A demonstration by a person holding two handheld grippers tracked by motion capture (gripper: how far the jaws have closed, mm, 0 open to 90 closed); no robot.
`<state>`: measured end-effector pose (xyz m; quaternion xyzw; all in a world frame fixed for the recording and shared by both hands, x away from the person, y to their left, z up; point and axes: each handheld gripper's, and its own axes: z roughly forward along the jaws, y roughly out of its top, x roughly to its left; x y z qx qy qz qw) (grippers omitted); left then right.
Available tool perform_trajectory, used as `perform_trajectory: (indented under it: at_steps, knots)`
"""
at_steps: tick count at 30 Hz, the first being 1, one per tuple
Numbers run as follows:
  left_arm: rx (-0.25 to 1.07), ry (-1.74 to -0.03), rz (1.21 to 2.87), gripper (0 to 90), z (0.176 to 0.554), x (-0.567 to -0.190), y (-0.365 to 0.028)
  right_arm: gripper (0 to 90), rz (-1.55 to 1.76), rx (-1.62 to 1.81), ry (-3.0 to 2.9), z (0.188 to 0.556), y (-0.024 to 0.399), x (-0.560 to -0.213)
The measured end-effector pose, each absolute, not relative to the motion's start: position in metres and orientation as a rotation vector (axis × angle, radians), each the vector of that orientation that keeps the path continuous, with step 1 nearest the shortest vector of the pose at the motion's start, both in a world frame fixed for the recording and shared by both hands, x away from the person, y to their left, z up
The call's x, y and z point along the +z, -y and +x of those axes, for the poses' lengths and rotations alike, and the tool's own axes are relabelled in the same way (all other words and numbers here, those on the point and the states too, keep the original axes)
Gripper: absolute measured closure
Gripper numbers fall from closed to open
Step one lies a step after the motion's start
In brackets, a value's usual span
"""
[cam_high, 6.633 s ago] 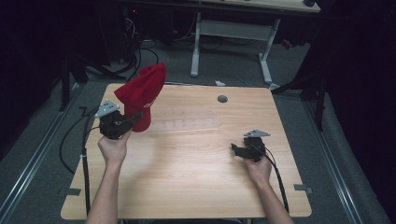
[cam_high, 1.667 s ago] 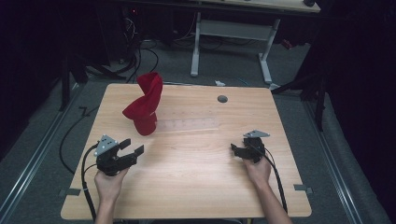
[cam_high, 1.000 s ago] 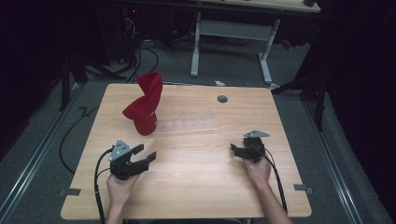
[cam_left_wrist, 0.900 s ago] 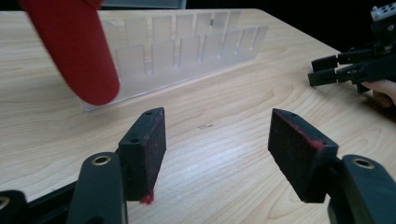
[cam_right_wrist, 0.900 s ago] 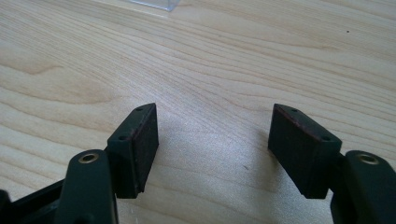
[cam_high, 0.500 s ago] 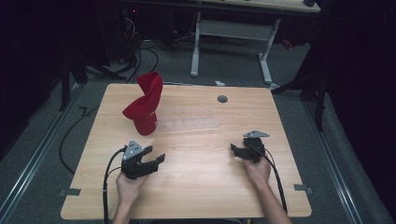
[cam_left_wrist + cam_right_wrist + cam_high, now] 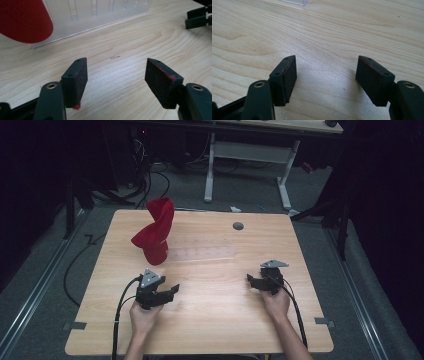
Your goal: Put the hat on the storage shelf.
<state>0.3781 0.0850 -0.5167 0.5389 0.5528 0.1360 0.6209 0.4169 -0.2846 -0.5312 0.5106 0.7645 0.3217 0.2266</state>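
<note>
Red cloth [image 7: 154,231] standing twisted at one end of a clear slotted rack [image 7: 200,253] on the wooden bench [image 7: 210,330], left hand-held gripper [image 7: 170,293] jaws wide apart, empty, right hand-held gripper [image 7: 251,281] likewise spread, holding nothing, both low over bare bench

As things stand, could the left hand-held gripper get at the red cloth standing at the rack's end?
Probably yes. The left hand-held gripper is open and empty, and bare tabletop lies between it and the red cloth. The clear rack sits beside the cloth, not across the way.
</note>
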Motion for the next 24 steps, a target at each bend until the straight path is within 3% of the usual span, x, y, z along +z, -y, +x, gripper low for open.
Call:
perform_trajectory:
  at_steps: [24]
  knots:
    - [0.459, -1.332, 1.343, 34.1, 0.392, -0.543, -0.070, 33.3, 1.405, 0.887, -2.109, 0.417, 0.285, -0.531]
